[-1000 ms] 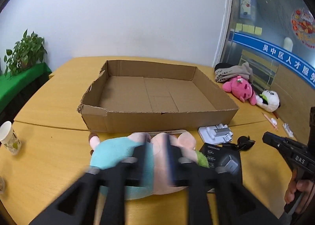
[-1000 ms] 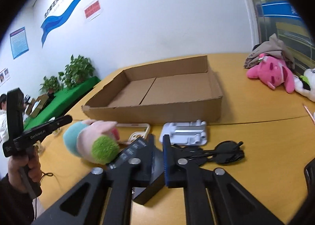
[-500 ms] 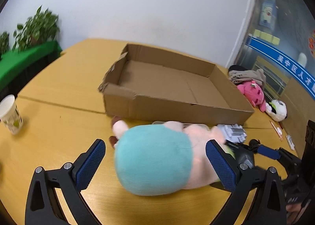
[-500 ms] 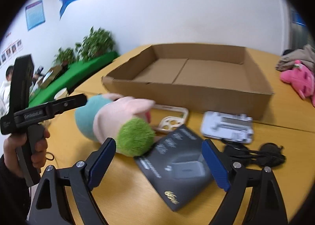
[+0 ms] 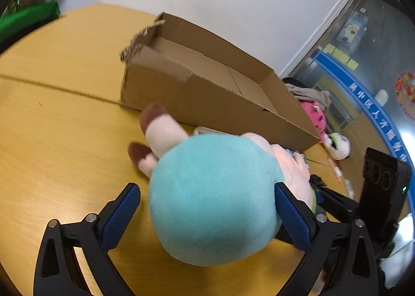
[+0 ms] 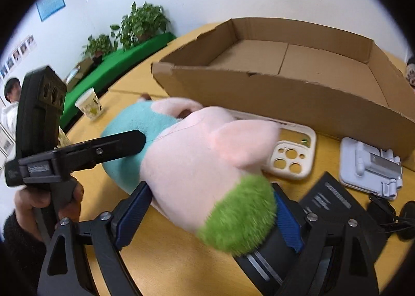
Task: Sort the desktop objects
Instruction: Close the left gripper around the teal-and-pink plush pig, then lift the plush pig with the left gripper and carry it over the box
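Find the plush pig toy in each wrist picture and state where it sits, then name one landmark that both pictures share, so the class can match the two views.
Left wrist view: the plush pig toy fills the lower centre, teal end nearest, between the open fingers of the left gripper.
Right wrist view: the toy fills the centre, green end nearest, between the open fingers of the right gripper.
Shared landmark: the cardboard box just behind the toy.

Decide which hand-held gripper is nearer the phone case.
Right. The right hand-held gripper straddles the green end of the toy, beside the phone case; the left hand-held gripper straddles its teal end, farther away.
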The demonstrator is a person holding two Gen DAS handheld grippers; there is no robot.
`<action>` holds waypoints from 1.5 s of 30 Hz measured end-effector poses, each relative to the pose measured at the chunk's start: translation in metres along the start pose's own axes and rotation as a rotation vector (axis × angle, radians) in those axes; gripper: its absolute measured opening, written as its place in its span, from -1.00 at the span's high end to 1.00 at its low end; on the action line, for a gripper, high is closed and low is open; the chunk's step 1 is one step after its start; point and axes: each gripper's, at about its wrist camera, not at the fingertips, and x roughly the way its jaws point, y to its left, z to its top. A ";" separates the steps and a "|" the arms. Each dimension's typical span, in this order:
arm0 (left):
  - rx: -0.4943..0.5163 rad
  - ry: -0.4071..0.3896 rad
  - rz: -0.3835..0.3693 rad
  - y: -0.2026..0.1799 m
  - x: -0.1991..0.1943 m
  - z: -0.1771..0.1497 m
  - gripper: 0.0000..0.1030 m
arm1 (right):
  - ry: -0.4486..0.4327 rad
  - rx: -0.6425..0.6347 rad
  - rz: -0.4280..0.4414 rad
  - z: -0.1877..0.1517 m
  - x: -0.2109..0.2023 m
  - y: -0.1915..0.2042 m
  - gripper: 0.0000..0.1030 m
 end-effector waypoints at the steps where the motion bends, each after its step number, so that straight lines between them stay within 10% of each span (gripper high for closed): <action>1: 0.000 -0.007 -0.008 -0.001 -0.001 -0.002 -0.75 | -0.005 -0.011 -0.011 -0.001 0.001 0.002 -0.75; 18: 0.181 -0.148 -0.019 -0.084 -0.048 0.032 -0.50 | -0.191 -0.031 -0.061 0.011 -0.068 0.012 -0.46; 32: 0.460 -0.447 -0.014 -0.209 -0.136 0.198 -0.50 | -0.490 -0.166 -0.121 0.171 -0.196 0.012 -0.46; 45: 0.511 -0.521 -0.025 -0.234 -0.134 0.298 -0.50 | -0.582 -0.231 -0.144 0.283 -0.225 -0.009 -0.45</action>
